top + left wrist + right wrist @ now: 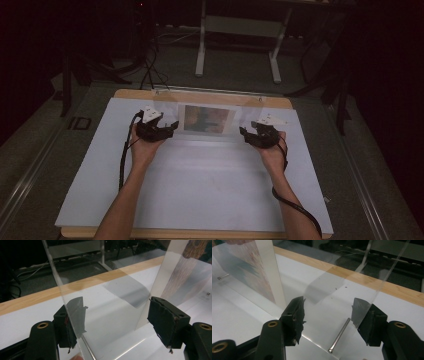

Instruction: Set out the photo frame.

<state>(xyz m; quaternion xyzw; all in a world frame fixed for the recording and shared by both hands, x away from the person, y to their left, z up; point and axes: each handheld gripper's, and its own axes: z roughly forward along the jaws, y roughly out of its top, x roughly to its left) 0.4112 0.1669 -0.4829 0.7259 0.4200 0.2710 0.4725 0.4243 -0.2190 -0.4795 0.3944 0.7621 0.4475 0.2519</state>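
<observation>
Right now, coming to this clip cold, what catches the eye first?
A clear acrylic frame holding a colourful picture stands at the far middle of the white table. The left gripper and right gripper flank it, jaws open around its transparent side edges. A small metal pin lies on the table by the right gripper.

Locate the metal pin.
In the right gripper view, the metal pin lies flat on the white table, between the right gripper jaws, behind the clear acrylic frame.

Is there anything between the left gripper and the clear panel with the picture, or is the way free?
Nothing visible stands between them. The left gripper is open, and the panel's edge already passes beside one jaw. The table around is bare.
</observation>
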